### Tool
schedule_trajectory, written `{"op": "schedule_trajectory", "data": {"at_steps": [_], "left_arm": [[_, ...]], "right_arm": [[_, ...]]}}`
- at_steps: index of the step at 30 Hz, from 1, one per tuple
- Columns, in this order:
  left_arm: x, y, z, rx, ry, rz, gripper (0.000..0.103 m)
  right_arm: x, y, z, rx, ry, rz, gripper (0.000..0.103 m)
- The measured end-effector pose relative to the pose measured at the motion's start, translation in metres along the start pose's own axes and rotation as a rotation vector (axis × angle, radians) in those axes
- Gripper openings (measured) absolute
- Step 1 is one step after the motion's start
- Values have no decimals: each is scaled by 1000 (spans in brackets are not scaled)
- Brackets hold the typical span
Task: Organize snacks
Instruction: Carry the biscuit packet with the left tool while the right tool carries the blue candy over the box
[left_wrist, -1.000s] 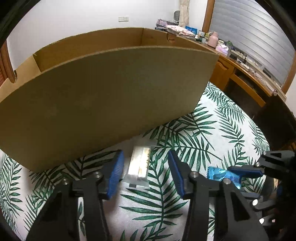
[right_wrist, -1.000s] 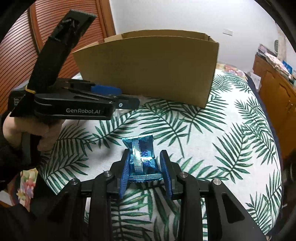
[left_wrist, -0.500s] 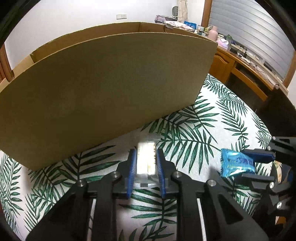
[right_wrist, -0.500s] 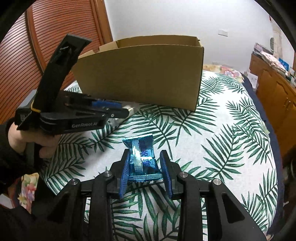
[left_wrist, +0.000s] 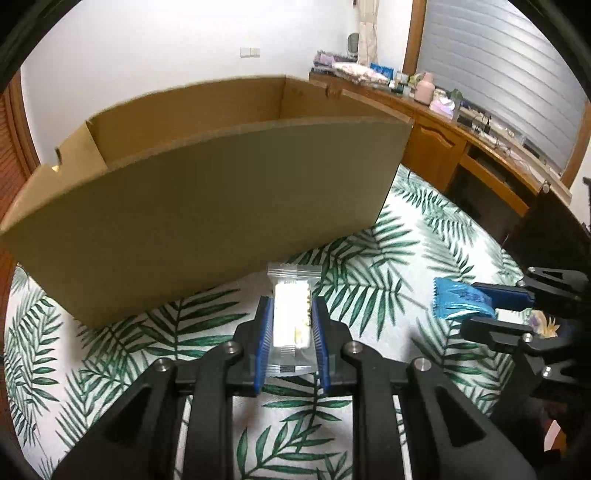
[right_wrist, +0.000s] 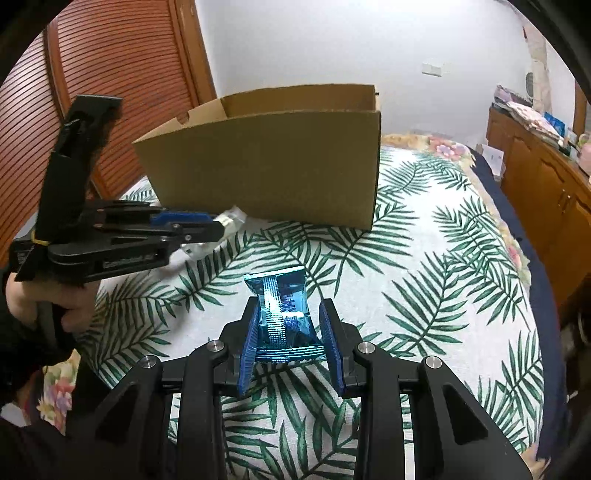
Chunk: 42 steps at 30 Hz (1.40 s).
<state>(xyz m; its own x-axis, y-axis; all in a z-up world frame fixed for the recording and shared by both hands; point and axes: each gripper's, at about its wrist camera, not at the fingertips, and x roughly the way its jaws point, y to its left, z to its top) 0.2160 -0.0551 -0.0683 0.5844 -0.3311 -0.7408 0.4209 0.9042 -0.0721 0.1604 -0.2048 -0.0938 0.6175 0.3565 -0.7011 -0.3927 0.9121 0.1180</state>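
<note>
Snacks are held in both grippers, and neither has been put into the cardboard box yet. A clear-wrapped pale snack is clamped between the blue pads of the left gripper, whose jaws stand narrow with the wrapper pressed flat between them. A blue foil packet is pinched at its lower end in the right gripper; these jaws stand a little wider, and the packet sticks up and forward out of them. From the left wrist view the same blue packet is seen off to the right, clear of the palm-leaf cloth and well short of the box.

The box stands open-topped on the cloth, its near wall facing both cameras. Only the upper parts of the far and side walls are visible inside, so whether any snacks already lie in it cannot be told. No other loose snacks are seen on the cloth in either view. A hand is seen gripping the left tool's handle.

Judged from this, both pickups are done and the placing is left: each snack has still to be carried over the near wall and released inside. The near wall rises above both snacks as they are seen now, so a further lift is likely needed first.
</note>
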Motion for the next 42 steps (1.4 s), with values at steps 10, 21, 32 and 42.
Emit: {"op": "schedule_trajectory", "data": {"at_steps": [10, 21, 32, 42], "left_arm": [[-43, 3, 23, 3, -117, -6, 19], [-75, 23, 55, -11, -231, 11, 19], [-71, 58, 84, -27, -276, 63, 19], [-40, 92, 94, -64, -242, 102, 19]], "right_arm": [[-29, 8, 25, -17, -86, -2, 31], [-48, 16, 73, -65, -186, -6, 31], [-30, 22, 125, -138, -233, -6, 31], [16, 24, 153, -162, -214, 25, 31]]}}
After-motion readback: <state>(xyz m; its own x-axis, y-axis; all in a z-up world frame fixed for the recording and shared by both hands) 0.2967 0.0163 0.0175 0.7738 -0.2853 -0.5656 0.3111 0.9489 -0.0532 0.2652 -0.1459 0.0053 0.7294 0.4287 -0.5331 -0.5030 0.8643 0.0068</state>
